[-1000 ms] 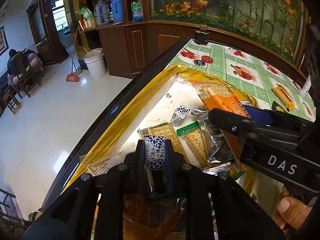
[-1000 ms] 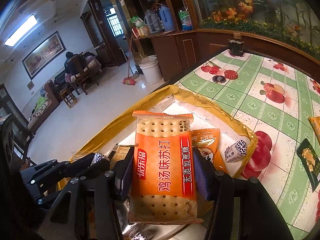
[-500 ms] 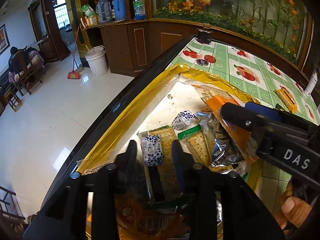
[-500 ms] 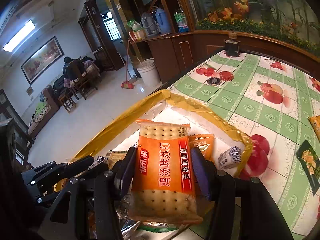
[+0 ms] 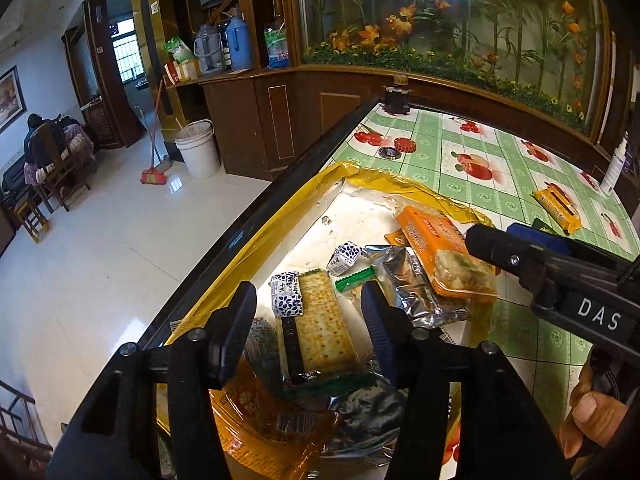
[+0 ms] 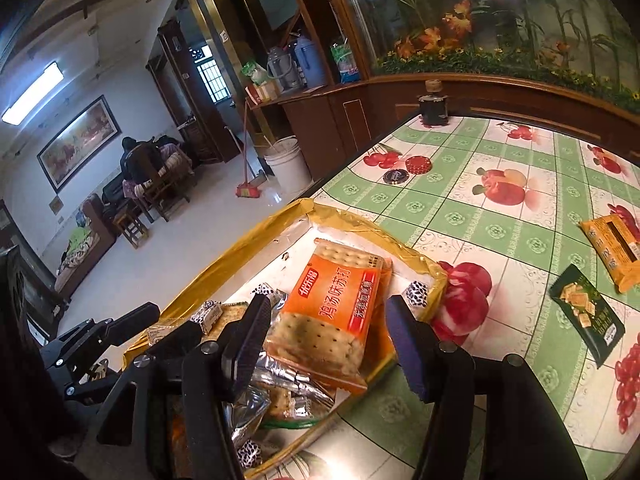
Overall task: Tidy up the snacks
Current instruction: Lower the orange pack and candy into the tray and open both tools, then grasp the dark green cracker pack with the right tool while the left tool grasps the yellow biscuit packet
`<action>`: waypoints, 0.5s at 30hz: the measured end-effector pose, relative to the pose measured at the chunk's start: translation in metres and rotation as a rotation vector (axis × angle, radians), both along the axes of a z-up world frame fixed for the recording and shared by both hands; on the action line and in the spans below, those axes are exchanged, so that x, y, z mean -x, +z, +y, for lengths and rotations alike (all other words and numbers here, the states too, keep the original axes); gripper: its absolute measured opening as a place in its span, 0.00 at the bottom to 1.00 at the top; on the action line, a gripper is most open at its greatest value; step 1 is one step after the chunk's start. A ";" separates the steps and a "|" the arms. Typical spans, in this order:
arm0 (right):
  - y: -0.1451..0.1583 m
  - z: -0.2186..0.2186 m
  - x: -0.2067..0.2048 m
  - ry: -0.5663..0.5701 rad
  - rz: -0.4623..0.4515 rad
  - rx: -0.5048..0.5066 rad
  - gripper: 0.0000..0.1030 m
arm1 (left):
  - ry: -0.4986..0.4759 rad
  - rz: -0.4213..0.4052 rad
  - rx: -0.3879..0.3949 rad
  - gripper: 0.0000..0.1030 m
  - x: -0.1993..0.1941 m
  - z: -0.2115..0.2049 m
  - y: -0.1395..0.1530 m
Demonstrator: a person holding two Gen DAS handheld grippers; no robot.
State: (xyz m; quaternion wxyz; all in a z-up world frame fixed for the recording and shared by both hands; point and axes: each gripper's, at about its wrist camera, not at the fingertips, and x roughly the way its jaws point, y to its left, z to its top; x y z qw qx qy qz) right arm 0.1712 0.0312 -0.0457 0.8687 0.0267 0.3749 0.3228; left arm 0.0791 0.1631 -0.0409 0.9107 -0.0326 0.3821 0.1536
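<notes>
A yellow-rimmed tray [image 5: 280, 216] with a white floor holds several snack packs. In the left wrist view my left gripper [image 5: 308, 320] hovers over it, jaws opening. A small blue-and-white candy [image 5: 286, 294] and a green-edged cracker pack [image 5: 322, 320] lie in the tray between the fingers, touched by neither. In the right wrist view my right gripper [image 6: 326, 340] is also opening. The orange cracker pack [image 6: 332, 308] rests tilted on the pile between its fingers, free of the pads. That pack [image 5: 436, 236] also shows in the left view, under the right gripper's finger [image 5: 520, 256].
On the fruit-patterned tablecloth [image 6: 500, 232] to the right lie a yellow snack pack [image 6: 616, 248] and a dark green one [image 6: 586, 316]. Two bottle caps [image 6: 418, 165] and a dark jar [image 6: 433, 108] sit at the far end. The table's left edge drops to the floor.
The left jaws opened and let go of the blue-and-white candy, which now lies in the tray. The right jaws widened and the orange pack settled onto the pile. Both grippers pulled back slightly.
</notes>
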 end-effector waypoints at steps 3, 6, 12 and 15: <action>0.000 -0.010 0.005 -0.012 -0.002 0.000 0.60 | -0.003 -0.001 0.005 0.55 0.000 -0.004 0.001; -0.004 -0.030 0.008 -0.038 -0.001 0.004 0.63 | -0.011 -0.013 0.014 0.62 0.002 -0.012 0.003; -0.018 -0.091 0.003 -0.150 0.029 0.022 0.64 | -0.079 0.000 0.029 0.62 -0.004 -0.044 0.003; -0.023 -0.124 0.000 -0.211 0.043 0.026 0.64 | -0.129 0.011 0.044 0.62 -0.008 -0.066 0.001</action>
